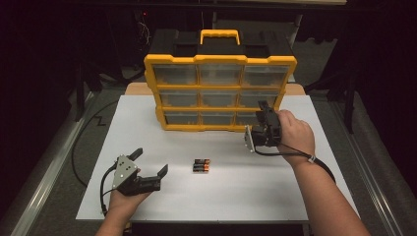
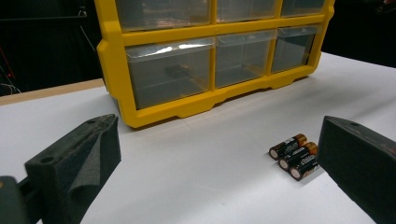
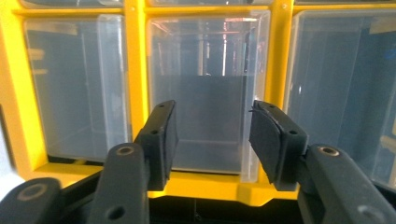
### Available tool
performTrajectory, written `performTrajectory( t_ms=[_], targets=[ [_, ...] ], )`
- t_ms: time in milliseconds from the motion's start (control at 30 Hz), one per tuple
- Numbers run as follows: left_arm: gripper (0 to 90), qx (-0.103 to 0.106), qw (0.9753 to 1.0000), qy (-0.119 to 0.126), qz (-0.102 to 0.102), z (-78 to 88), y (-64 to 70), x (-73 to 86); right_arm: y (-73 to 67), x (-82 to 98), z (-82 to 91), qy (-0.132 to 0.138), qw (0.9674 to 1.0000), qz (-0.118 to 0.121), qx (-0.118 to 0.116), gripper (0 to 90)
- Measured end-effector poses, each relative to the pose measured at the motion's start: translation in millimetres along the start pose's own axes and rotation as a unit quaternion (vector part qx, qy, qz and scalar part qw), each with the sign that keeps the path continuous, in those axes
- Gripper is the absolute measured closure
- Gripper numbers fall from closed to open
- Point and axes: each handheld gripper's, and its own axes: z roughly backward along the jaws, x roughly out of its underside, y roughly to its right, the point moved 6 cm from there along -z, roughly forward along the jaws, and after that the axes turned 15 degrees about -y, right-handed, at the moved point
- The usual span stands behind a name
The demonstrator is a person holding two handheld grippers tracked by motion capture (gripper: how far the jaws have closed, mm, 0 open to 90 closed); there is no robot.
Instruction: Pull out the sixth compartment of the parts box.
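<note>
Progress check, judged from the present layout: early stage, nothing yet stowed.

Three black-and-copper cylindrical batteries (image 1: pixel 201 165) lying side by side, touching, on the white table (image 1: pixel 147 142), at about 6 o'clock from the yellow-framed plastic drawer organiser with clear drawers (image 1: pixel 220 93) and well apart from it. Same batteries seen in the left gripper view (image 2: pixel 296 156), not lifted, not gripped.

Left tongs (image 1: pixel 150 162) resting low at roughly 9 o'clock of the batteries, spread wide and holding nothing; batteries lying ahead, just inside the right-hand jaw in that gripper's own view.

Right tongs (image 1: pixel 263 109) raised at the organiser's front, at the right end of the lower rows, about 2 o'clock from the batteries. In the right gripper view (image 3: pixel 212 140), partly closed, lined up on a clear drawer front (image 3: pixel 208 93), pads either side of its width; contact with the drawer not discernible, nothing gripped.

All nine drawers appearing closed and flush. One dark item visible inside the bottom-left drawer (image 2: pixel 170 72); identity unclear.

Outstanding, by judgement: drawer to be pulled open, batteries picked up and placed inside, drawer shut.
</note>
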Motion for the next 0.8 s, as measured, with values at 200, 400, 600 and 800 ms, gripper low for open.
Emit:
performTrajectory(
  t_ms=[200, 400, 600, 800],
  targets=[
    [1.1, 0.001, 1.0, -0.002, -0.003, -0.1, 0.9, 0.2, 10.6, -3.0, -5.5, -0.002, 0.9999, -0.014, 0.002, 60.4],
    [1.1, 0.003, 1.0, -0.002, -0.004, 0.0, 1.7, 0.2, 18.7, -4.3, -9.8, -0.005, 0.9999, -0.015, 0.005, 64.5],
    [1.1, 0.005, 1.0, -0.003, -0.006, -0.2, 2.4, 0.3, 21.7, -6.6, -17.8, -0.017, 0.9998, -0.008, 0.002, 68.8],
    [1.1, 0.007, 0.9999, -0.004, -0.008, -0.3, 2.7, 0.3, 23.0, -8.2, -22.6, -0.025, 0.9997, 0.002, -0.002, 72.0]
  ],
)
